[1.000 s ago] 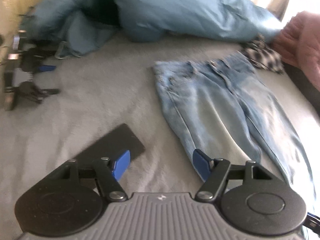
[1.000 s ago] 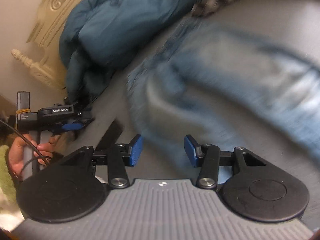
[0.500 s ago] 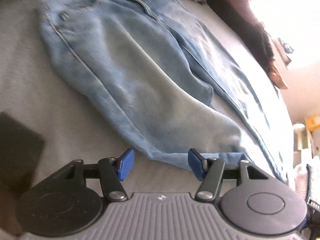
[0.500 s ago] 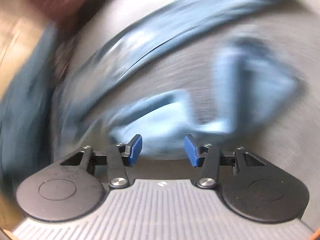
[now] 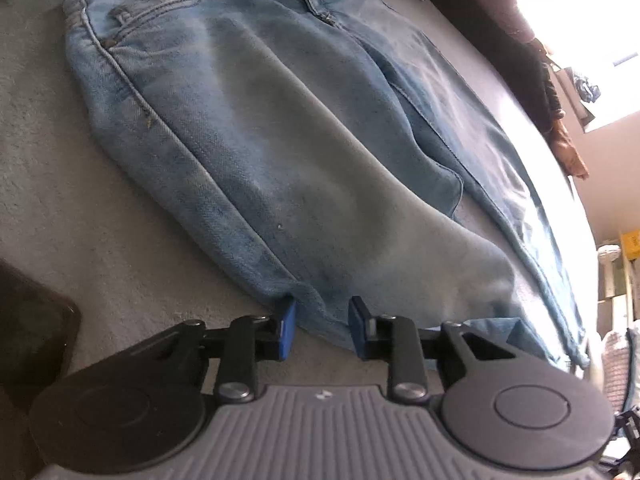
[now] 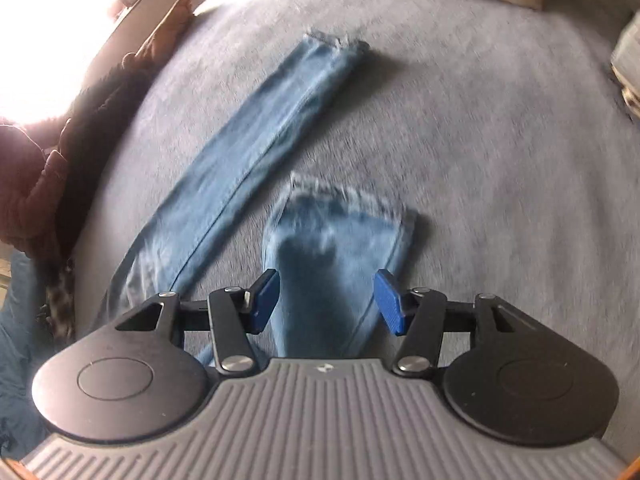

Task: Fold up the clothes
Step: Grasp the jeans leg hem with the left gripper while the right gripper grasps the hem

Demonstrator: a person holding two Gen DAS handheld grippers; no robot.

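Left gripper (image 5: pixel 322 326) closing on jeans (image 5: pixel 280 152) edge, maybe not pinching yet. Right gripper (image 6: pixel 327 300) opening over jeans leg, blurry.

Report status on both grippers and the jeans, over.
Left gripper jaws closing on the jeans fold edge. Right gripper jaws opening over one leg's hem end. Dark flat object beside, clear of denim.

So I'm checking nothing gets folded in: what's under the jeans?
Only the grey blanket shows around the jeans. Whatever lies directly beneath the denim is covered and cannot be seen.
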